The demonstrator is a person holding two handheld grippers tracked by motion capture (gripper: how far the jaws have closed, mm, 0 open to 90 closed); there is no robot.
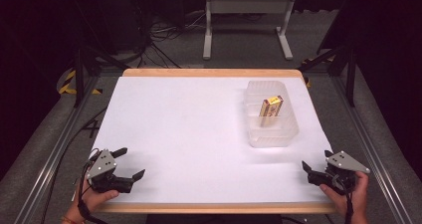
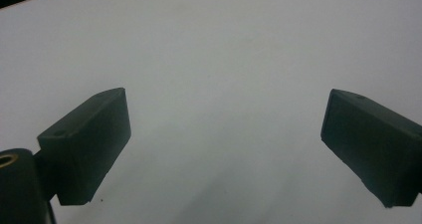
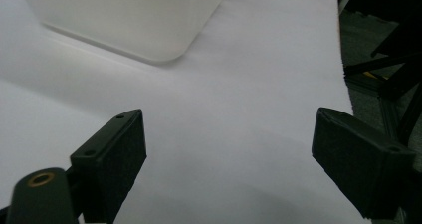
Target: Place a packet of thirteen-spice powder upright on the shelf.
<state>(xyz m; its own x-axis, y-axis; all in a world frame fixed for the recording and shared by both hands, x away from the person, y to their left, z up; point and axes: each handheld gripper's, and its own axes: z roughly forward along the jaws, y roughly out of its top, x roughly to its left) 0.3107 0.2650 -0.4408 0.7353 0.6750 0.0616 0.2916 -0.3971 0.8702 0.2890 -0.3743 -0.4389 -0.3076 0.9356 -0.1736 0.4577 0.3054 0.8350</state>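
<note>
A clear plastic tub (image 1: 272, 136) stands on the white table top (image 1: 189, 124) at the right. Inside it, a small yellow and brown packet (image 1: 271, 107) leans upright. My left gripper (image 1: 131, 163) rests at the front left corner of the table, open, with nothing between its jaws. In the left gripper view it (image 2: 226, 114) frames bare white surface. My right gripper (image 1: 316, 160) sits at the front right, in front of the tub and apart from it, also open and holding nothing. The right gripper view has the gripper (image 3: 226, 129) facing the tub's near corner (image 3: 129, 20).
The table's wooden front edge (image 1: 209, 207) runs between my hands. Its right edge (image 3: 341, 59) drops to dark floor with metal rails. A grey metal stand (image 1: 246, 22) and cables lie on the floor beyond the table.
</note>
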